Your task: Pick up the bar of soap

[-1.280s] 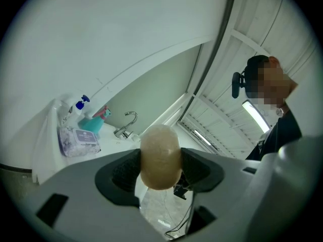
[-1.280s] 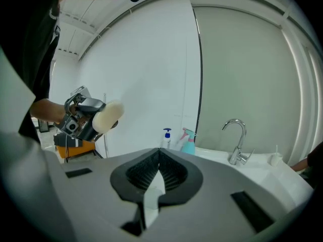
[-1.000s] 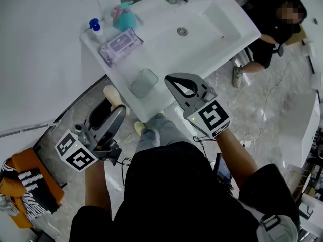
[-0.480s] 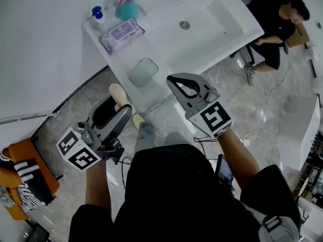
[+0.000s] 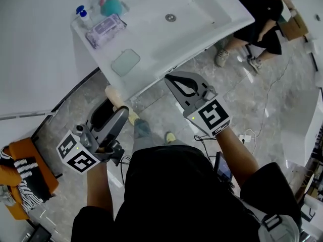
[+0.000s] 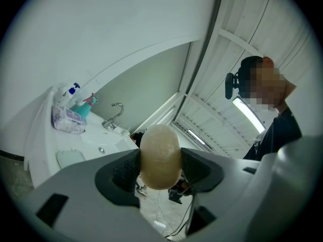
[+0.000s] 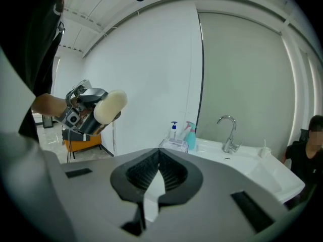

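Over the last second the sink [image 5: 202, 29] has slid away toward the top of the head view, and more bare floor now lies between it and the person, so the person appears to be stepping back from it. The left gripper [image 6: 160, 169] has kept its hold throughout: its fingers [image 6: 126, 171] are closed against both sides of the bar of soap [image 6: 160, 153], which is off the sink and carried well clear of its front edge. The pick-up looks done. The greenish dish [image 5: 125, 62] at the sink's near corner lies empty. The soap is a cream, rounded oval with a smooth matte face, standing up past the fingertips. The right gripper [image 7: 158, 171] hangs short of the sink, its fingers pressed together on nothing.
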`<action>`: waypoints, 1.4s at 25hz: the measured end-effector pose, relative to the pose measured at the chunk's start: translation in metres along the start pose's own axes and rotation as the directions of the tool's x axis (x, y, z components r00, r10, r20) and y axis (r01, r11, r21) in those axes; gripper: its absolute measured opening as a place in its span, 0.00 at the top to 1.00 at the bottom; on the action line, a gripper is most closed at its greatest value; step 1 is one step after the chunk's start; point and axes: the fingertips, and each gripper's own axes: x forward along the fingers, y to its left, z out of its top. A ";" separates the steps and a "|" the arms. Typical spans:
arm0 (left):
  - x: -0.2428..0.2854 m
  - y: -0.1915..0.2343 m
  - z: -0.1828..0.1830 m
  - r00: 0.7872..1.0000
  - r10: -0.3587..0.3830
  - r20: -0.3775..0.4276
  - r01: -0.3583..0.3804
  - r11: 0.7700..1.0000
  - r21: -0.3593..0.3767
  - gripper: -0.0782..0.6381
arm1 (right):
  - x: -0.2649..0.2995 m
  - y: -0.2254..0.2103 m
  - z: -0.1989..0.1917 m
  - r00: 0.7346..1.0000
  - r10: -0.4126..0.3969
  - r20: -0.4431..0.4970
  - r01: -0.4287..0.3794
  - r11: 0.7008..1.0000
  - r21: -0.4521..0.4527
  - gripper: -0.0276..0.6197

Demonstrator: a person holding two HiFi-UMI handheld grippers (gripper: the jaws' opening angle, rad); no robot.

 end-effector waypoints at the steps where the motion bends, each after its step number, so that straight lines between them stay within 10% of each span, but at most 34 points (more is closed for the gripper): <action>1: 0.001 -0.006 -0.006 1.000 0.000 0.000 0.000 1.000 0.001 0.52 | -0.008 0.001 -0.002 1.000 -0.002 0.004 0.002 1.000 -0.002 0.95; 20: -0.001 -0.168 -0.131 1.000 0.014 0.026 -0.016 0.997 0.073 0.52 | -0.191 0.043 -0.037 0.989 -0.041 0.145 0.038 0.999 0.025 0.95; 35: -0.035 -0.202 -0.140 0.999 0.000 0.043 -0.003 0.998 0.063 0.52 | -0.210 0.077 -0.031 0.986 -0.067 0.153 0.059 0.997 0.057 0.95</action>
